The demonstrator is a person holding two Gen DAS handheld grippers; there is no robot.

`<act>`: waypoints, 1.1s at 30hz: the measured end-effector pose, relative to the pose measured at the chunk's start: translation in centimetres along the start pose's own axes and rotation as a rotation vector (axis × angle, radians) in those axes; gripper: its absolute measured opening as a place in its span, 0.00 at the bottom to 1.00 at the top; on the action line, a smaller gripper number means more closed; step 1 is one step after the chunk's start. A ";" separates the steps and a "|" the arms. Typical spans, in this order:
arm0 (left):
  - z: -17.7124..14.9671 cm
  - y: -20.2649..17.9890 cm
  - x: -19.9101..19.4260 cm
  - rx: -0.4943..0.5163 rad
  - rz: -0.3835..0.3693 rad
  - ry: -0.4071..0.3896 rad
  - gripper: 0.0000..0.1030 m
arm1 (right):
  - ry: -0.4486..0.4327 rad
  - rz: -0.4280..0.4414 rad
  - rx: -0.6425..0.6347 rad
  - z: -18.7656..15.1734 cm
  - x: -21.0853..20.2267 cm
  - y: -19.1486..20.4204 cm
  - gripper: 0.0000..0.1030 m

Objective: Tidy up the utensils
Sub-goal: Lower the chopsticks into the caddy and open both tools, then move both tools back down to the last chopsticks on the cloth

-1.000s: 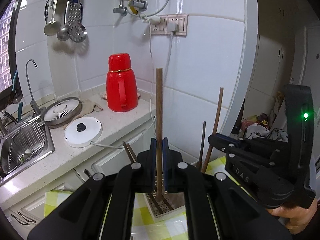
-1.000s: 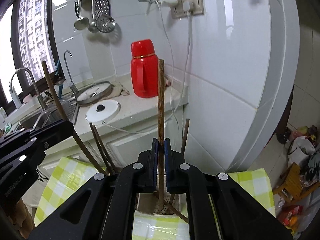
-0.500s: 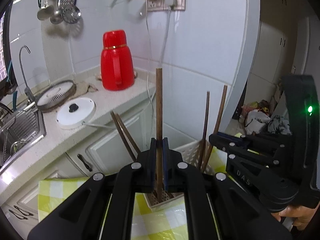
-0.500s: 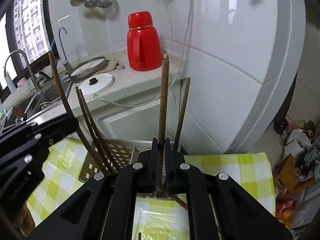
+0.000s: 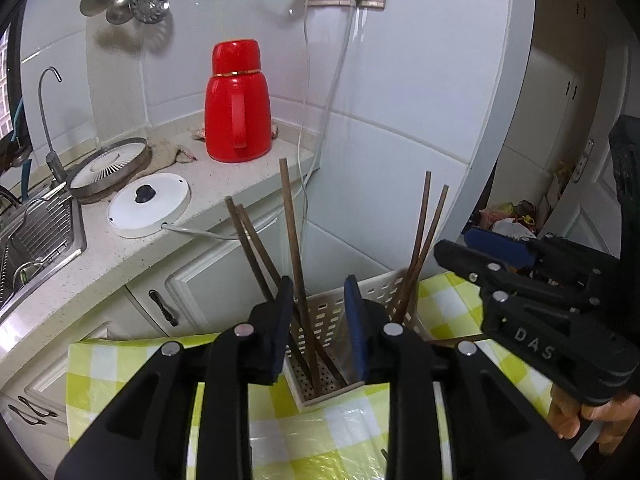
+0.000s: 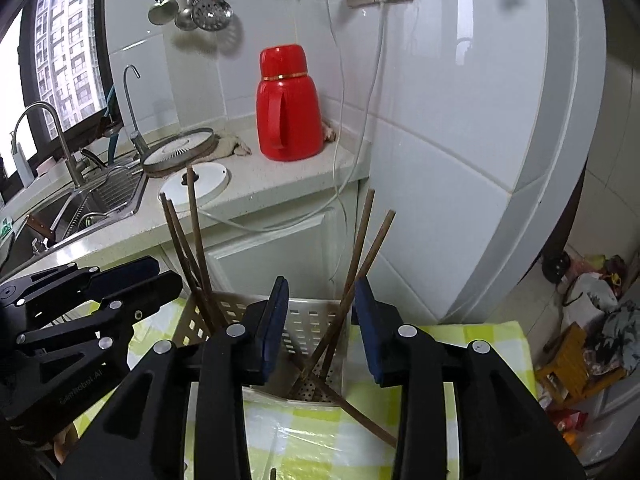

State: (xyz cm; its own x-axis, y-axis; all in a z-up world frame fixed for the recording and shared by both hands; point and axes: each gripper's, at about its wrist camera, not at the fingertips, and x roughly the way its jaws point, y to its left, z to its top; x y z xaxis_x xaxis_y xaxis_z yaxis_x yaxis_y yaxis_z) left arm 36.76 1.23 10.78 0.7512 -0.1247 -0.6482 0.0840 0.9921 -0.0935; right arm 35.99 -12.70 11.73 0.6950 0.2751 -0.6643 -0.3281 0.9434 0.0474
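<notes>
A kitchen corner, seen from both wrist cameras. At far left, a sink (image 5: pixel 36 240) is set in the counter (image 5: pixel 132 256); a white lid (image 5: pixel 149 205) lies beside it, and a red flask (image 5: pixel 237 104) stands by the tiled wall. Lower centre, the left gripper (image 5: pixel 318 312) has its jaws opening, a chopstick (image 5: pixel 294 256) standing loose between them, touching neither pad. Its lower end sits in the white holder (image 5: pixel 384 300) on the checked cloth (image 5: pixel 120 364), with two chopsticks leaning left and two right. In the right wrist view, the right gripper (image 6: pixel 320 312) is also opening, with two chopsticks (image 6: pixel 360 256) leaning free in the gap over the holder (image 6: pixel 308 316). Another lies across the cloth (image 6: pixel 480 332), its far end at the holder's floor.
</notes>
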 end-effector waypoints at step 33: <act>-24.0 5.0 -9.0 -0.067 0.086 0.104 0.32 | 0.190 0.081 0.049 -23.5 -6.0 -0.3 0.53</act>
State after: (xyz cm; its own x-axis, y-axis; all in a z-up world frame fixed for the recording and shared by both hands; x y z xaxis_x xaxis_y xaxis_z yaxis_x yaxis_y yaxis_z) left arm 14.73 6.92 -1.99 0.6814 -0.0436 -0.7306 -0.0240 0.9964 -0.0818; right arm 16.92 -18.93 -1.84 0.5331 0.3145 -0.7854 -0.3432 0.9289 0.1390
